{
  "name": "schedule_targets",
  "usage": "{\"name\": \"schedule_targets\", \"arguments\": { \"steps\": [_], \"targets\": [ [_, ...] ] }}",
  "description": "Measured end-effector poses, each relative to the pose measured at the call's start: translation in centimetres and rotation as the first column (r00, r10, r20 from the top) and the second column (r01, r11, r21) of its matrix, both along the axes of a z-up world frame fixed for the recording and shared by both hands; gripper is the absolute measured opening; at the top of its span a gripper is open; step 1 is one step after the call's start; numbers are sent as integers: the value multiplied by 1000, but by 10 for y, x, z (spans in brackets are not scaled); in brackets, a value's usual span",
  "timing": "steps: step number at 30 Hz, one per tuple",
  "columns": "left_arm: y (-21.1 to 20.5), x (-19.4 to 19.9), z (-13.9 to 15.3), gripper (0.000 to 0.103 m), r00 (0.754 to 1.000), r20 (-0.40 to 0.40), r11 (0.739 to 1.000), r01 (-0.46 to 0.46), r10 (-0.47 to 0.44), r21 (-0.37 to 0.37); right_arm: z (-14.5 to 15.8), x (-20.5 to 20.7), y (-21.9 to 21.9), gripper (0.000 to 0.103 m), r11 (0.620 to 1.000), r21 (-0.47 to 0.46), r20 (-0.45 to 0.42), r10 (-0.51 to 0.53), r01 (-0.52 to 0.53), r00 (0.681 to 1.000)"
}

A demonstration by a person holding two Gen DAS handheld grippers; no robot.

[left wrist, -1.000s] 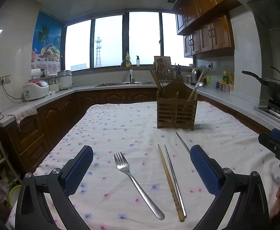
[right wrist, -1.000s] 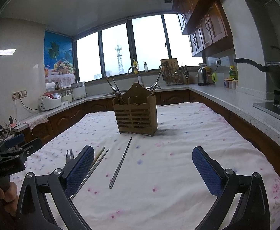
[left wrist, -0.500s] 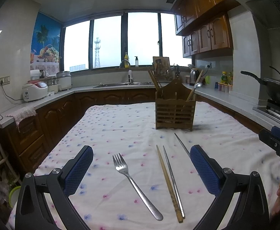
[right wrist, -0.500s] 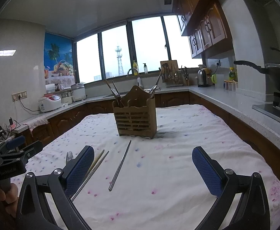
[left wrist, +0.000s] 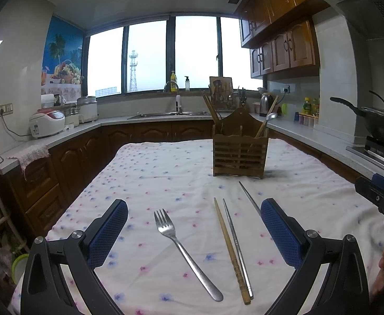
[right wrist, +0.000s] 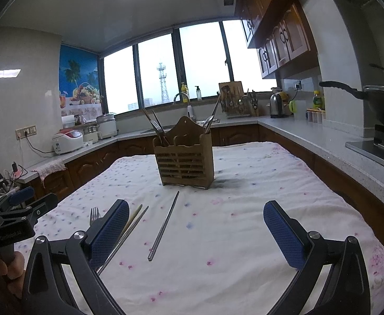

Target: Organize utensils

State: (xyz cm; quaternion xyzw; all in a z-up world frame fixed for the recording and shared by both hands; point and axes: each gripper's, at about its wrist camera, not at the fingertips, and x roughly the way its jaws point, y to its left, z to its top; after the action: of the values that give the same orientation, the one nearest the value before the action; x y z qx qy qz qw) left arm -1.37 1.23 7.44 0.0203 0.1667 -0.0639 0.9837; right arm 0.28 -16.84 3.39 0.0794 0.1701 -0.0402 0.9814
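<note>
Both sets of fingers spread wide, empty: left gripper [left wrist: 194,232], right gripper [right wrist: 196,229]. Stainless steel fork [left wrist: 184,246] between left fingers: light, stiff, slick, flat; pinch mid-handle across its narrow edges.

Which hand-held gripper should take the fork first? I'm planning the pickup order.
Left. The fork lies between the open fingers of the left hand-held gripper, while the right hand-held gripper frames the lone metal chopstick, with the fork off beyond its left finger.
</note>
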Motion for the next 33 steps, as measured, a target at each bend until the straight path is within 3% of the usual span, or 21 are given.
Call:
{"name": "schedule_targets", "arguments": {
  "steps": [33],
  "targets": [
    [-7,4,-1,102,1000,-17,1000,6,-7,-5,-3,3,-7,103,1000,11,-13,-18,19,1000]
  ]
}}
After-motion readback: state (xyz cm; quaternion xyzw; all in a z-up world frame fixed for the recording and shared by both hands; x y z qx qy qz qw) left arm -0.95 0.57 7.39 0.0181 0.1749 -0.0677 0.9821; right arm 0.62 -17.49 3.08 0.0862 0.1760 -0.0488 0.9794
